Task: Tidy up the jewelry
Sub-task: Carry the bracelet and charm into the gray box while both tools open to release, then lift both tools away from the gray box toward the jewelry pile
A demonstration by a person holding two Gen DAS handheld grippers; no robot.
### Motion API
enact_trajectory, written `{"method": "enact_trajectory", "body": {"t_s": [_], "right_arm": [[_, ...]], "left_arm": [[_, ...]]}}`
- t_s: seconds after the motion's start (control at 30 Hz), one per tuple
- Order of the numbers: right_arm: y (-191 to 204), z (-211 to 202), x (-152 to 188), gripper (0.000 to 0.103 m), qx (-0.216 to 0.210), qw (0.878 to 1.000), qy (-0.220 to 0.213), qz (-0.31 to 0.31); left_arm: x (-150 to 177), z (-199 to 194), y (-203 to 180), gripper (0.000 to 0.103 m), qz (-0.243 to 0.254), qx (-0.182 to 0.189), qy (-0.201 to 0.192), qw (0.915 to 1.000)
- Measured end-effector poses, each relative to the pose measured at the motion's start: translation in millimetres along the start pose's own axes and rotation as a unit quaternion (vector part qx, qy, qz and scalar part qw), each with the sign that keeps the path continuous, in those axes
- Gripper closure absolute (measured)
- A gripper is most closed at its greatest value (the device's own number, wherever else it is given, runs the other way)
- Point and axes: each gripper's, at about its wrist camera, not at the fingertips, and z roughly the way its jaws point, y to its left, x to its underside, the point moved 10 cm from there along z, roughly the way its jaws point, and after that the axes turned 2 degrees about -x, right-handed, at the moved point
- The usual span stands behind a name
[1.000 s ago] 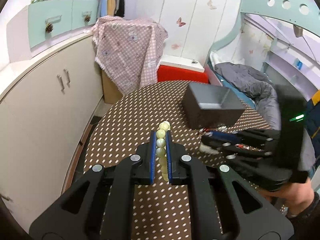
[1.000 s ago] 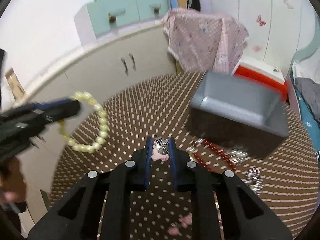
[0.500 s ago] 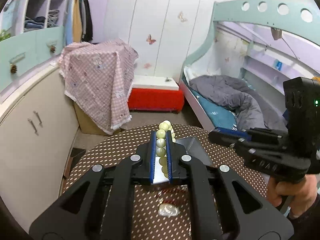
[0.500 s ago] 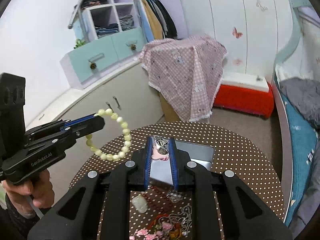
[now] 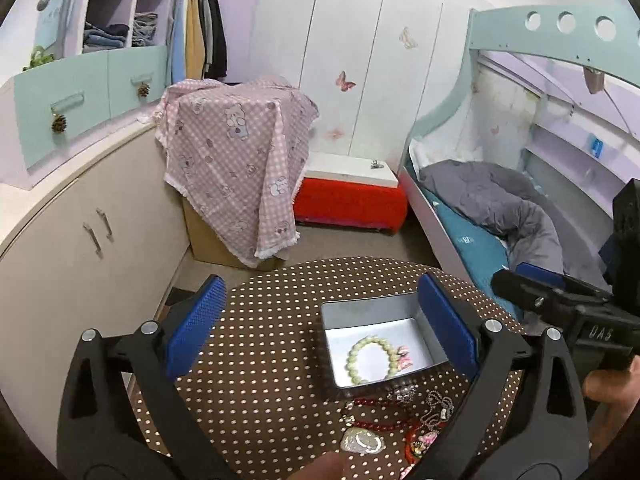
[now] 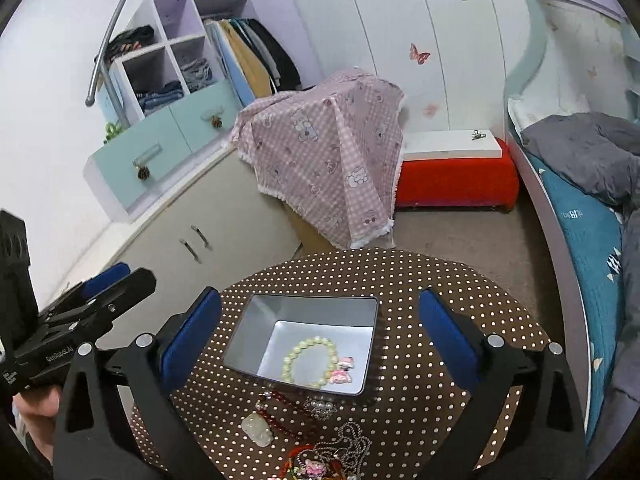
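An open grey tin (image 5: 332, 312) (image 6: 248, 332) stands on the round brown dotted table (image 5: 260, 360). Inside it lie a pale green bead bracelet (image 5: 370, 358) (image 6: 308, 360) and a pink charm (image 5: 404, 356) (image 6: 344, 370). My left gripper (image 5: 320, 308) (image 6: 134, 274) hangs above the tin, its jaws opening with nothing between them. My right gripper (image 6: 320, 316) (image 5: 516, 276) hovers over the same tin, jaws also opening and empty. In front of the tin lie red beads (image 6: 280, 412), a white pendant (image 6: 258, 428) and a silver chain (image 6: 352, 444).
A beige cabinet (image 5: 80, 248) runs along the left. Beyond the table stand a box under a pink checked cloth (image 5: 236, 160) and a red bench (image 5: 352, 200). A bed with a grey quilt (image 5: 492, 200) lies to the right.
Both grippers went from shut to wide open. The bracelet left the left jaws and the pink charm left the right jaws; both now lie in the tin.
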Motion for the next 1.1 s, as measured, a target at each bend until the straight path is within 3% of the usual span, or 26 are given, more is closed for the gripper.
{"method": "enact_trajectory", "body": {"t_s": [0.47, 0.77, 1.1], "right_arm": [[15, -63, 22, 0.008, 0.062, 0.997, -0.035, -0.002], [21, -88, 59, 0.008, 0.081, 0.996, -0.033, -0.013], [2, -74, 99, 0.008, 0.075, 0.997, 0.004, -0.022]], "left_arm": [[33, -51, 26, 0.008, -0.010, -0.003, -0.019, 0.9998], [73, -58, 23, 0.008, 0.010, -0.006, 0.005, 0.9999], [118, -37, 6, 0.009, 0.026, -0.021, 0.050, 0.9982]]}}
